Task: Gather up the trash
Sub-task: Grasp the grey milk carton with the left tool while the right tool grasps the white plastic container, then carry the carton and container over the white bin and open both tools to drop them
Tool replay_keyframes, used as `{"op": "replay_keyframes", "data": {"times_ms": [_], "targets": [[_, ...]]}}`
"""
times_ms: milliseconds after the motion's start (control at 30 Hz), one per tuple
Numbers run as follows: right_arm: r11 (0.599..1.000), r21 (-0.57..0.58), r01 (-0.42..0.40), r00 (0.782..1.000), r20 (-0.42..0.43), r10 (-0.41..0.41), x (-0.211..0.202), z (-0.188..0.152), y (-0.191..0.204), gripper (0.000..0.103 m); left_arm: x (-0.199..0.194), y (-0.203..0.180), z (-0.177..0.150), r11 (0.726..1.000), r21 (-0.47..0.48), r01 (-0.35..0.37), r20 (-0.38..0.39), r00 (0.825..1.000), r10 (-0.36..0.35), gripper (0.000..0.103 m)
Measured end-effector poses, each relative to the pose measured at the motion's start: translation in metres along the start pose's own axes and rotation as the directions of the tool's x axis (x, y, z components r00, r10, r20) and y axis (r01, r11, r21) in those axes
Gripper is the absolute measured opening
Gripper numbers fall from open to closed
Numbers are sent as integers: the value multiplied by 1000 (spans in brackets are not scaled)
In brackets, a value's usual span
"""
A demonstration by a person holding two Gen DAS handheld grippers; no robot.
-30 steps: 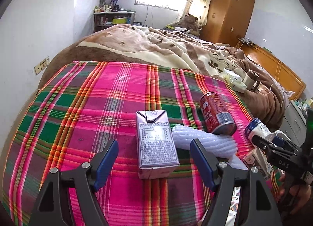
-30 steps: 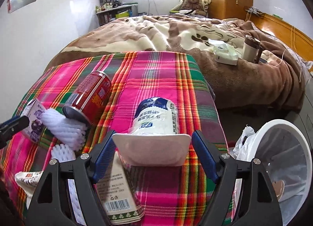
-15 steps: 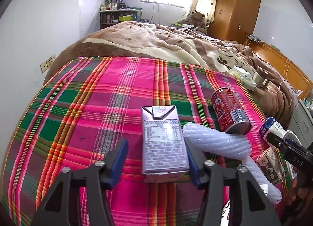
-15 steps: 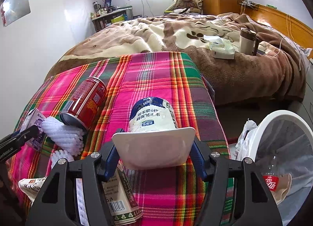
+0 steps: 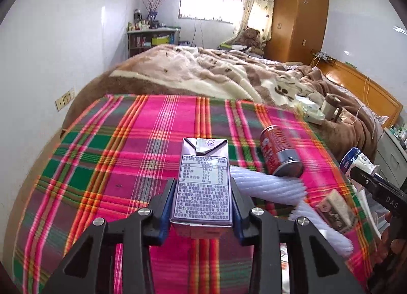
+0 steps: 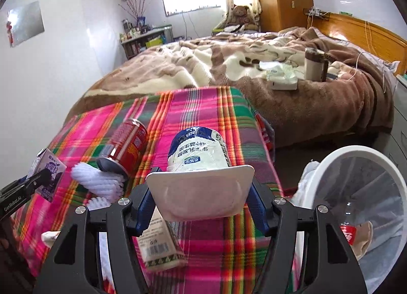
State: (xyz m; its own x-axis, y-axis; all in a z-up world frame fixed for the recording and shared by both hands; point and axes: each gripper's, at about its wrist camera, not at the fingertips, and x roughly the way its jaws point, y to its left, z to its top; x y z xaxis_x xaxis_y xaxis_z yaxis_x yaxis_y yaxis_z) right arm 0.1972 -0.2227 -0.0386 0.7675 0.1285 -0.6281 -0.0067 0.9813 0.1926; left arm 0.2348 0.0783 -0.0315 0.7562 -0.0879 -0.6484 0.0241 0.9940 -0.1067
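Note:
My left gripper (image 5: 202,203) is shut on a purple drink carton (image 5: 202,182) and holds it just above the pink plaid blanket (image 5: 127,146). The carton also shows in the right wrist view (image 6: 48,173). My right gripper (image 6: 201,198) is shut on a white yogurt cup (image 6: 199,166) with a blue label, lifted off the blanket. A red can (image 5: 279,151) lies on its side against white foam netting (image 5: 269,185). A beige carton (image 6: 157,243) lies under my right gripper.
A white trash bin (image 6: 356,192) with a liner stands on the floor at the right, holding a bottle and paper. A thermos (image 6: 314,63) and a tissue pack (image 6: 281,79) sit on the brown bed beyond. A wooden wardrobe (image 5: 297,16) stands at the back.
Both grippers went from open to shut: the left closed on the purple carton, the right on the yogurt cup. Both have lifted and tilted upward.

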Motion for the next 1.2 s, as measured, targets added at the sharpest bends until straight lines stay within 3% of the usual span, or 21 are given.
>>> {"op": "replay_keyframes", "data": {"times_ms": [367, 767, 1200], "targets": [[999, 23, -24, 997, 77, 22, -49, -2, -12, 64, -70, -38, -3, 997, 49, 56, 93, 994, -60, 38], [999, 45, -14, 989, 145, 7, -101, -15, -32, 64, -120, -84, -14, 985, 114, 130, 136, 980, -145, 39], [992, 108, 58, 980, 184, -77, -145, -30, -83, 64, -142, -166, -32, 936, 232, 265, 122, 947, -298, 39]]}}
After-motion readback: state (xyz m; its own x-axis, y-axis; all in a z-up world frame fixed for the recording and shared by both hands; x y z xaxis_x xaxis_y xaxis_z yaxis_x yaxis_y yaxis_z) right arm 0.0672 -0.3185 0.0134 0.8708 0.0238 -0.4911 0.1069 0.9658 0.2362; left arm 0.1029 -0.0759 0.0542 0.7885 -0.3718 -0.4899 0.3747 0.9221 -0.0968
